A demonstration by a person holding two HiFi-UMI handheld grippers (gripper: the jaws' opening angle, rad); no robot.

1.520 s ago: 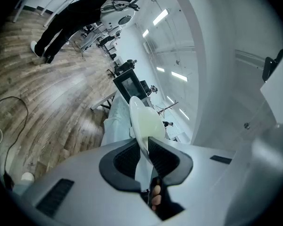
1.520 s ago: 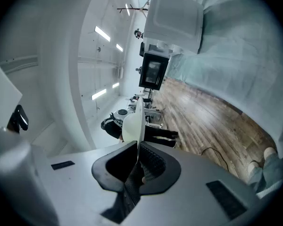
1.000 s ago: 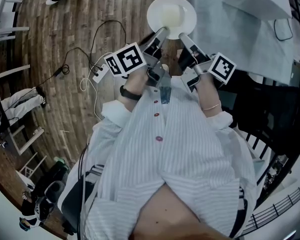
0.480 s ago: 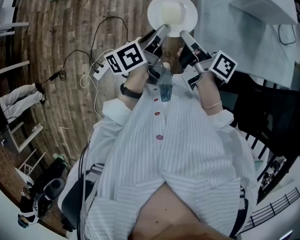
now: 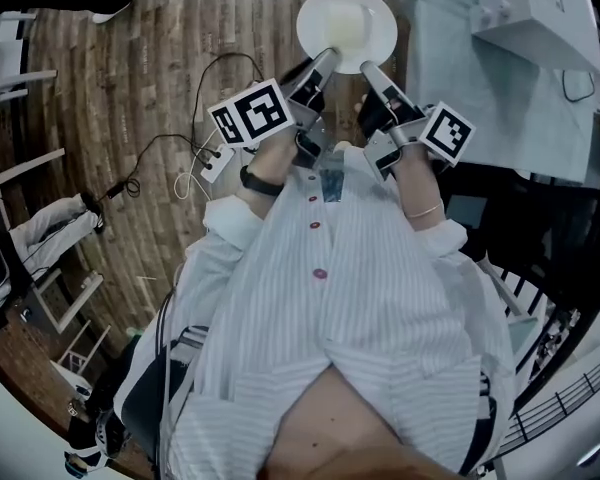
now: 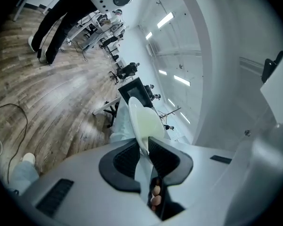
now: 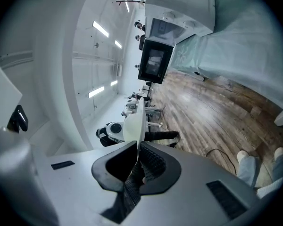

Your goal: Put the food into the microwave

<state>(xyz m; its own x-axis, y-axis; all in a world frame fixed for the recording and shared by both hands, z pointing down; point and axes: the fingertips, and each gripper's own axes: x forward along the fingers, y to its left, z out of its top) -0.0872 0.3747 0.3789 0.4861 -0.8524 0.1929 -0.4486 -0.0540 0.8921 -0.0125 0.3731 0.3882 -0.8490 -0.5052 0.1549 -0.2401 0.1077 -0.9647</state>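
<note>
Head view: left gripper [image 5: 327, 58] and right gripper [image 5: 366, 68] hold a white plate [image 5: 380, 13] over the wooden floor [image 5: 130, 88], beside the table [image 5: 460, 78] edge.
Each gripper's jaws pinch the plate's near rim. The food [image 5: 345, 30] is only a pale yellowish patch, its kind unclear. Both gripper views show the plate nearly edge-on. The picture's top edge cuts off the white microwave [image 5: 540, 13], which stands on the cloth-covered table.

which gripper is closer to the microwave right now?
Right. The right gripper grips the plate rim on the side facing the microwave, up on the table to the person's right. The left gripper grips the rim beside it, on the side farther away.
</note>
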